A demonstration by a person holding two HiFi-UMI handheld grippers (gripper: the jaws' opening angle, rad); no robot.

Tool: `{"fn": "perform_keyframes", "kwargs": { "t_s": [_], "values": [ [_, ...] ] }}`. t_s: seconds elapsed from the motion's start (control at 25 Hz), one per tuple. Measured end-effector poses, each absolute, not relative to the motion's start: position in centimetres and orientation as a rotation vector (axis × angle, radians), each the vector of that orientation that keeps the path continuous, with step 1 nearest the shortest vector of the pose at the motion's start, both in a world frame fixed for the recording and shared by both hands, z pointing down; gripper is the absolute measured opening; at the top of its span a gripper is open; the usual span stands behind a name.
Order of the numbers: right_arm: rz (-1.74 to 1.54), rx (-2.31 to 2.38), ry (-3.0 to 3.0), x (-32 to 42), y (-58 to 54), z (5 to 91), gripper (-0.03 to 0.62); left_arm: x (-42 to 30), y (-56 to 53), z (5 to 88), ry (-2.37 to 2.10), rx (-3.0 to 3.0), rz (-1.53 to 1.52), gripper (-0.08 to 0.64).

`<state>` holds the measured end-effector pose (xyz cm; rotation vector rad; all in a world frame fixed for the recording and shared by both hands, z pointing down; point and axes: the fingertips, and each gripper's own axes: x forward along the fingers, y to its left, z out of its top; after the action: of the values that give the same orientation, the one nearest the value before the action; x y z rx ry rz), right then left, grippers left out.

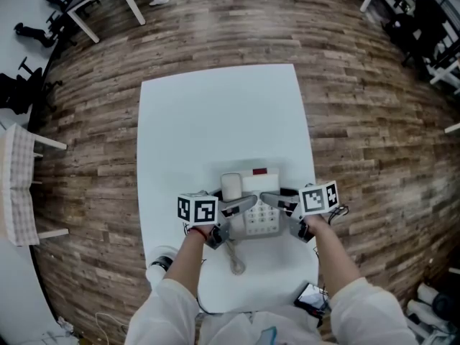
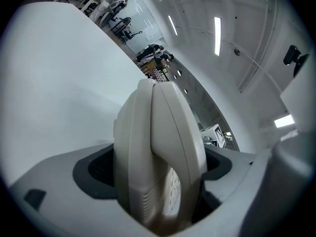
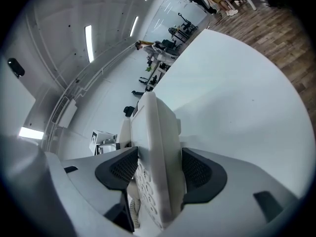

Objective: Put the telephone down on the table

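Figure 1. We held the telephone (image 1: 256, 215) at the near half of the table (image 1: 215, 121), left gripper (image 1: 243, 205) pinching its handset (image 1: 231, 186), right gripper (image 1: 272, 200) clamping its body; the 2 needed to descend level, together

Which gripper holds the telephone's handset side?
The left gripper: its jaws close on the telephone at the handset; the right gripper clamps the keypad side.

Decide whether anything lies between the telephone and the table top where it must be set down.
Nothing visible does. The left tool and right tool each clamp one side of the telephone, and the white table right around it shows no other object. Only its own cord trails toward the near edge.
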<state>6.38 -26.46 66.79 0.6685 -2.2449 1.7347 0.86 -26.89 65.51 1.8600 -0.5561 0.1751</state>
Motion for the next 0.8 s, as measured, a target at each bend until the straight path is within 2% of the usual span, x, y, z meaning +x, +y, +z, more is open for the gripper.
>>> {"fn": "perform_keyframes", "kwargs": {
  "t_s": [0.8],
  "values": [
    [1.738,0.630,-2.330,6.39,-26.72,66.34,0.282,0.54,-26.42,66.02,-0.557,1.836,0.326,0.463]
  ]
}}
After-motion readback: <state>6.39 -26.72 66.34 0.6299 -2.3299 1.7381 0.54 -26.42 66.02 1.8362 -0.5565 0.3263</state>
